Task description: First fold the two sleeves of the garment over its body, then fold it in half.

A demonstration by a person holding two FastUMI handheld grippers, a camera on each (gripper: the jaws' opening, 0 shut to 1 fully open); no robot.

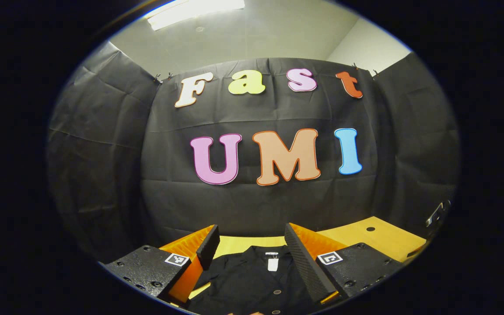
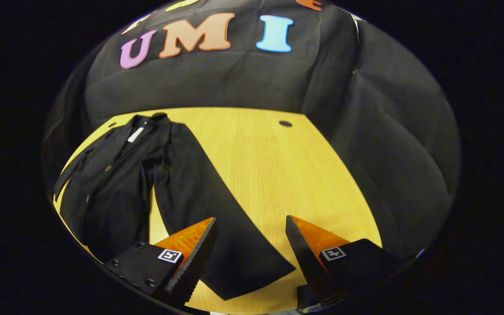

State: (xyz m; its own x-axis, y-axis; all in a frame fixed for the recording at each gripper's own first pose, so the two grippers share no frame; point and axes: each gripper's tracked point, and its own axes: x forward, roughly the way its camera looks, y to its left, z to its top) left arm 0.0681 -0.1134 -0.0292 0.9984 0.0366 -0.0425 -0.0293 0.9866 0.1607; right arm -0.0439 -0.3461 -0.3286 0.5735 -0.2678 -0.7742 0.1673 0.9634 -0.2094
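From my end the biggest thing is the black cloth booth wall [image 2: 243,83], wrapping round the back and both sides, w/ a pale ceiling and a lit light panel [image 1: 195,11] above it in the left gripper view. Next down is the yellow wood-grain tabletop [image 2: 278,175], which has a small dark round hole [image 2: 285,124] near its far edge. On the table lies the black button-front garment [image 2: 116,175], flat, collar toward the wall, over on the left part of the table as the right gripper view has it; a little white tag [image 2: 135,134] sits inside the collar and I can make out a couple of buttons down the front. One long black sleeve [image 2: 217,210] is spread out away from the body, running diagonally toward the near edge, w/ bare table showing between it and the body lower down. The right gripper [image 2: 250,245] hangs over that sleeve's cuff end w/ fingers spread wide apart, nothing between them but sleeve and table below; can't tell if the tips touch the cloth. The left gripper [image 1: 252,253] is pointed more level, at the wall, fingers also spread apart, and the garment's collar area shows between them low down, tag right in the middle. Not pinching anything afaict.
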